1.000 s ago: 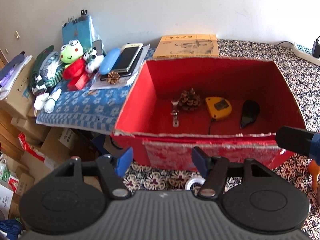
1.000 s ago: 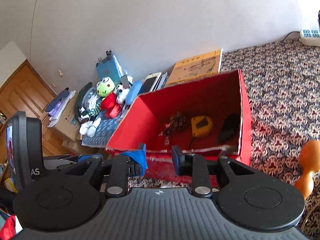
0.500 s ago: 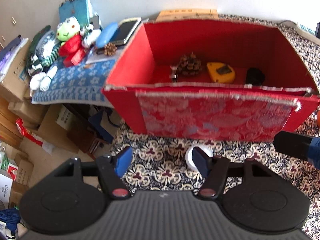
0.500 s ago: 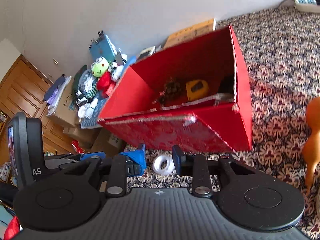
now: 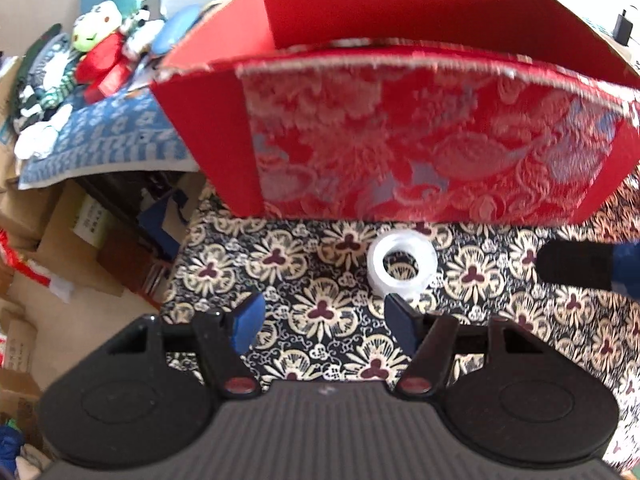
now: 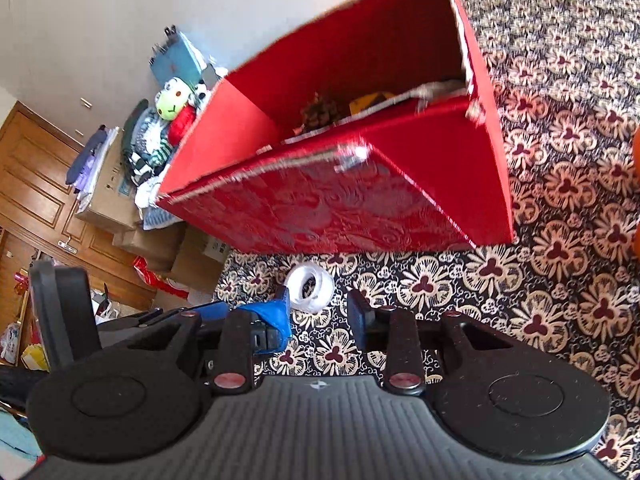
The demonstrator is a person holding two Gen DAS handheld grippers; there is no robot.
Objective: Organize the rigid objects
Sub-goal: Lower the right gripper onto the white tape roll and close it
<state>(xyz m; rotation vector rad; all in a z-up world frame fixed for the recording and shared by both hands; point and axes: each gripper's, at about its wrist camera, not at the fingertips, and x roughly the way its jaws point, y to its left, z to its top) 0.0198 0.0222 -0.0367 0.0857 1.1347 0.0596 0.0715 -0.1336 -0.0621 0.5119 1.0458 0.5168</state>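
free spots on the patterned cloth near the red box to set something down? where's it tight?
Bare cloth lies right of the red box, and more in front of it, left of the tape roll. Tight: the strip between the box front and the roll, where both open tongs, left and right, close in. Left of the box, the blue mat is crowded with toys.

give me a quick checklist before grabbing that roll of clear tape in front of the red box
1. Left gripper open: ok, nothing between its fingers.
2. Right gripper open: ok, also empty.
3. Tape roll reachable: ok, it lies flat on the patterned cloth, apart from the red box.
4. Tape centred in a gripper: not ok, it sits ahead of the left gripper's right finger and just left of centre for the right one.
5. Grippers clear of each other: cannot tell, both close on the same roll.
6. Room in the box: ok, floor mostly hidden, but pine cone leaves space.
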